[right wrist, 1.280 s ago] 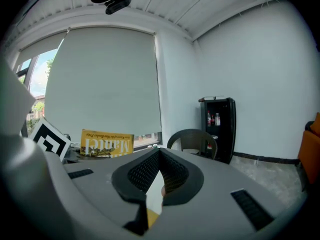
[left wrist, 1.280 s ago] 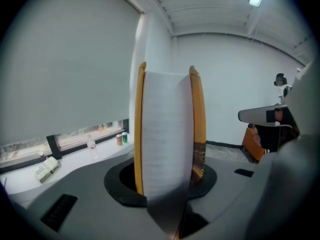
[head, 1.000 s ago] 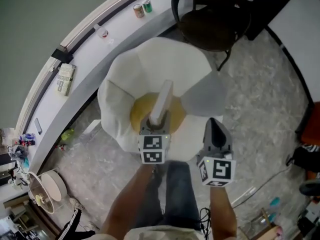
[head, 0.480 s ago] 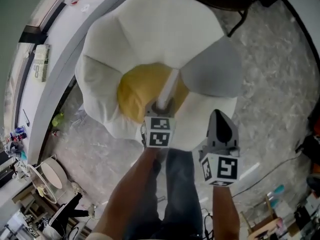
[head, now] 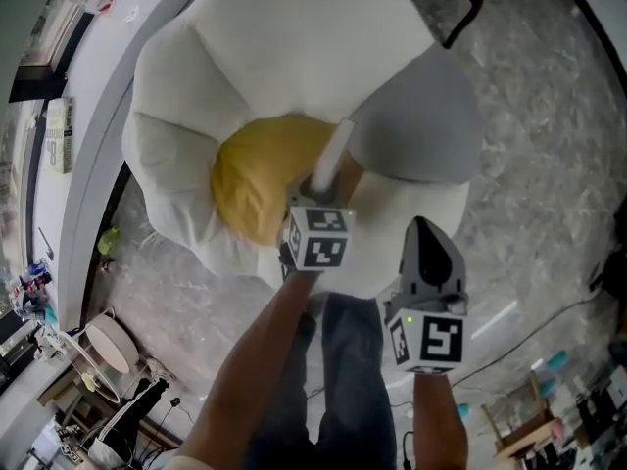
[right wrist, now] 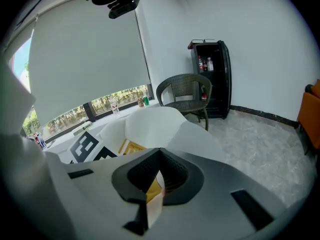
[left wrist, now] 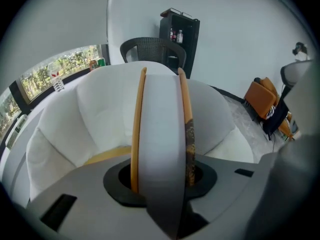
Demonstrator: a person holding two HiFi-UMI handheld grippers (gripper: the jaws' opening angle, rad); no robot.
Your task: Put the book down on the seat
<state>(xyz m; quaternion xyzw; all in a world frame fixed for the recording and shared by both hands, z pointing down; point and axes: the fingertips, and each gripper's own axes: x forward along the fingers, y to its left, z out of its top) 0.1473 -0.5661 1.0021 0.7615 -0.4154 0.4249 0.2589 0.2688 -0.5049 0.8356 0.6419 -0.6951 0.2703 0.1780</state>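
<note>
The book (head: 333,155) stands on edge, its white page block up and orange covers on either side. My left gripper (head: 321,186) is shut on its near end. It hangs over the yellow middle cushion (head: 250,174) of the flower-shaped white seat (head: 294,47). In the left gripper view the book (left wrist: 160,144) fills the space between the jaws of my left gripper (left wrist: 160,184), and the seat's white petals (left wrist: 100,114) lie beyond. My right gripper (head: 431,253) is shut with nothing in it, near the seat's front right edge. In its own view my right gripper (right wrist: 152,204) points at the seat (right wrist: 155,121).
A grey petal (head: 416,116) forms the seat's right side. A dark wicker chair (right wrist: 187,91) and a black cabinet (right wrist: 210,74) stand behind the seat. A curved white window ledge (head: 88,164) with a box (head: 59,135) runs on the left. The person's legs (head: 343,380) are below.
The left gripper has carried the book forward and to the right over the yellow cushion, and the book leans more to the right. The right gripper has stayed shut near the seat's front edge.
</note>
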